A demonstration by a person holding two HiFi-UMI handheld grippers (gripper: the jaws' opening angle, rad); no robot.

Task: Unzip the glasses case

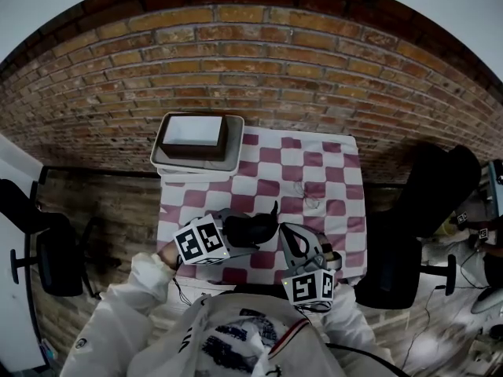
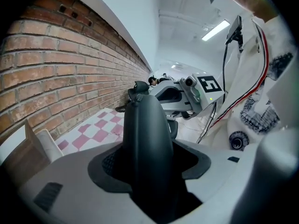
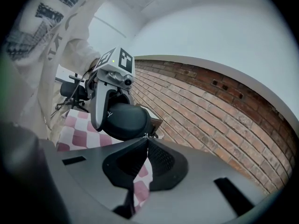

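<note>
Left gripper (image 2: 145, 148) clamps glasses case (image 1: 250, 230). Right gripper (image 3: 145, 140), at case edge, is pinched tight, seemingly on zip pull (image 3: 145, 135). Next: steady draw along zip.

head: overhead, down | gripper views: close, opposed, share glasses case (image 2: 145, 139)

At the table's (image 1: 338, 181) near edge the left gripper (image 1: 234, 239) holds a black glasses case (image 1: 251, 228); the right gripper (image 1: 284, 232) meets its right end. 1 tray (image 1: 196, 166) fills the far-left corner.
</note>
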